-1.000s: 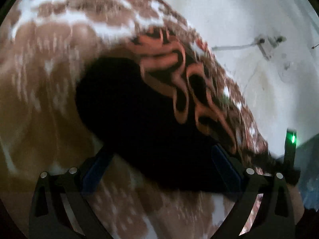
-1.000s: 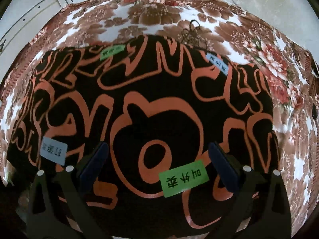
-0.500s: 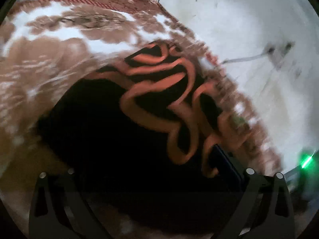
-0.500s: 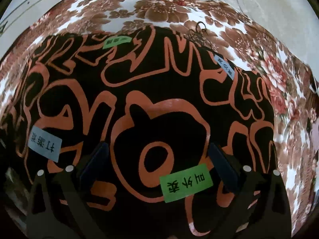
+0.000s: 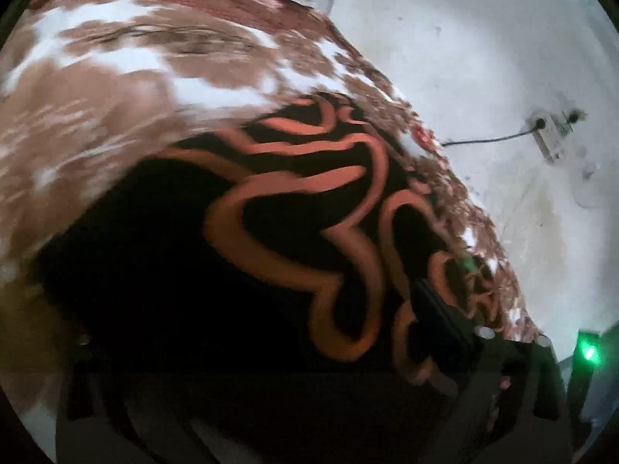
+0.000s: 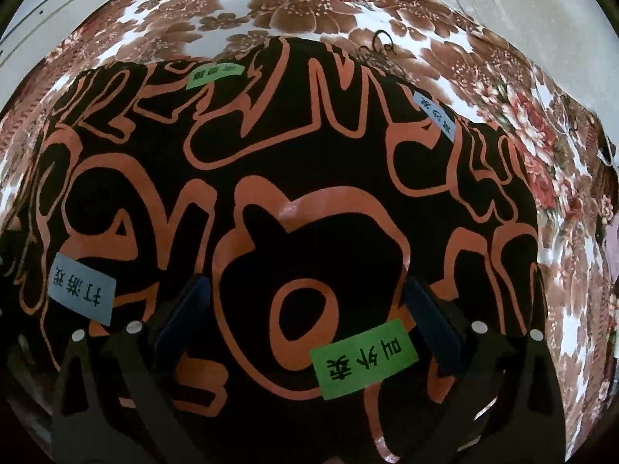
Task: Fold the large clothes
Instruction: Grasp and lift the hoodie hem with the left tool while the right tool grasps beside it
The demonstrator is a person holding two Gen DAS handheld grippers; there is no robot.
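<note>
A large black garment with orange outlined lettering (image 6: 309,178) lies spread on a brown floral bedcover (image 6: 294,11). It carries green (image 6: 363,359) and blue (image 6: 83,294) patches with characters. My right gripper (image 6: 305,301) is open, its blue pads apart just above the cloth. In the left wrist view the garment (image 5: 294,224) fills the lower frame, blurred. My left gripper (image 5: 271,332) is low over the dark cloth; only its right finger (image 5: 437,309) shows, the left one is lost in the dark.
The floral bedcover (image 5: 116,77) runs up to a white wall (image 5: 483,58) with a socket and a cable (image 5: 549,131). A green light (image 5: 588,353) glows at the lower right of the left wrist view. A white panel (image 6: 50,4) stands behind the bed at left.
My left gripper has swung down and closer onto the garment's edge, which now covers its left finger. My right gripper has edged slightly forward over the cloth and stays open.
</note>
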